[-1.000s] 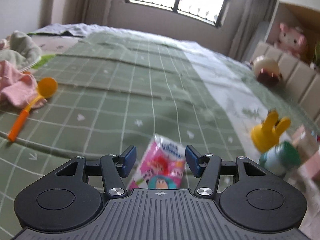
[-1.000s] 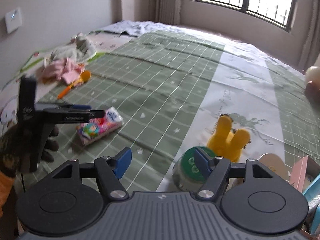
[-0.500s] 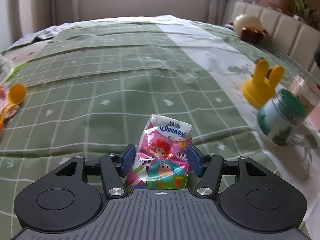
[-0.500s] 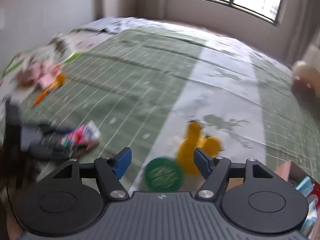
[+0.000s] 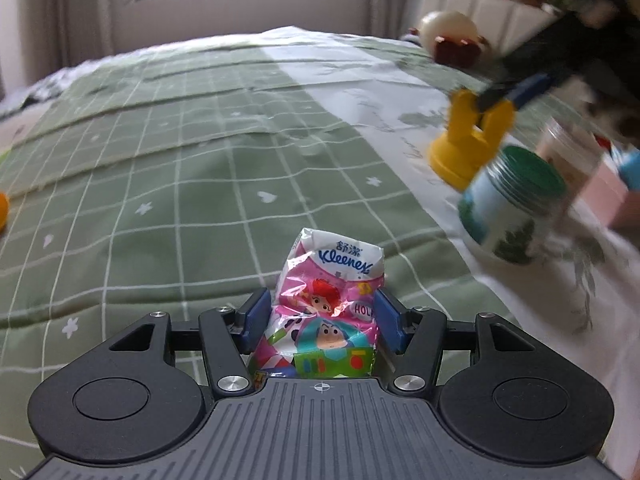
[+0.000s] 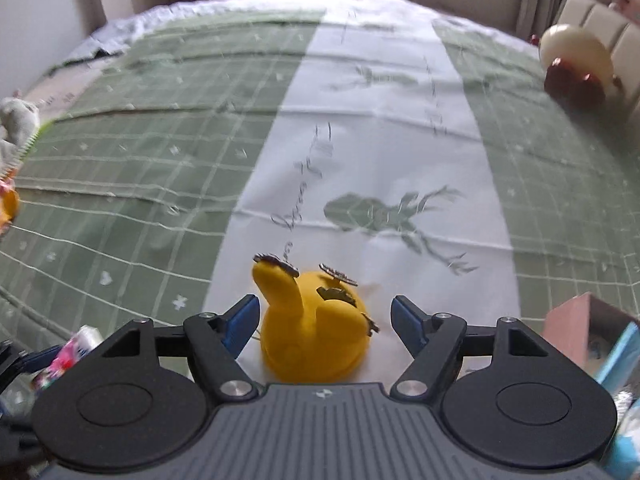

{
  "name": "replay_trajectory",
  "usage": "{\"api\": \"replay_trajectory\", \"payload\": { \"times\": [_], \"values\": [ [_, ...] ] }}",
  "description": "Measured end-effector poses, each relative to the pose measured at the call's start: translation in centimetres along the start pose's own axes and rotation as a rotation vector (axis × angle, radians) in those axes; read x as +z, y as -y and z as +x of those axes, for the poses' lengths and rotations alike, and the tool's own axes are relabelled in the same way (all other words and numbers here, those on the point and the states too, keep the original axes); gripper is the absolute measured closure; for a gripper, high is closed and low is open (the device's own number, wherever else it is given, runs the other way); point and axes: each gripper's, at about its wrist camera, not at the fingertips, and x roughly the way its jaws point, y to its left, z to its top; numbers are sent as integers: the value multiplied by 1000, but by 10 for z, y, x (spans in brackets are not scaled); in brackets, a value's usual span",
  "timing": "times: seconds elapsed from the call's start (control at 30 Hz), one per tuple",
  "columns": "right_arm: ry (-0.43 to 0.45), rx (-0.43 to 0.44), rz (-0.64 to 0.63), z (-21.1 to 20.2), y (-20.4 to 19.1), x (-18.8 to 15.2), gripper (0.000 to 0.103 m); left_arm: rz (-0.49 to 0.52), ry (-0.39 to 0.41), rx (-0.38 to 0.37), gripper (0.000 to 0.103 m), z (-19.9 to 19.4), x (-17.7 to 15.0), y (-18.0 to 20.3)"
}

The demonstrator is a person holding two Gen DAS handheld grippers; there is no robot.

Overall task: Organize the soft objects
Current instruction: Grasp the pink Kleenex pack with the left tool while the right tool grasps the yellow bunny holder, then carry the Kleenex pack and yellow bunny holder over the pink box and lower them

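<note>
Left gripper [image 5: 322, 322]: spread wide; tissue pack [image 5: 326, 306] is framed between the pads, on the bed [image 5: 200, 152].
Right gripper [image 6: 322, 322]: jaws opening around yellow toy [image 6: 312, 328], untouched, right of the pack.

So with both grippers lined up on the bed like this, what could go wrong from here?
The tissue pack fills the left gripper pad to pad; closing hard may crush it. The right gripper straddles the yellow toy, jaws opening, one side nearer, so it might tip. The jar beside it could get knocked.
</note>
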Motion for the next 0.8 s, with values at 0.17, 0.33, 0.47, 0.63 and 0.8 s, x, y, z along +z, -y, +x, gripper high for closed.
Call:
{"api": "replay_trajectory", "payload": {
  "times": [0.17, 0.33, 0.47, 0.63, 0.8],
  "values": [
    [-41, 1, 35, 16, 2, 0, 53, 171, -24, -30, 35, 0, -16, 23],
    [16, -25, -51, 2, -8, -2, 73, 73, 13, -64, 43, -3, -18, 11],
    [71, -22, -86, -14, -15, 0, 76, 38, 14, -61, 45, -4, -16, 10],
    [144, 6, -63, -48, -7, 10, 78, -42, 48, -60, 49, -11, 1, 5],
    [292, 27, -47, -123, 25, 19, 78, -29, 156, -19, 50, -48, 52, 13]
  ]
}}
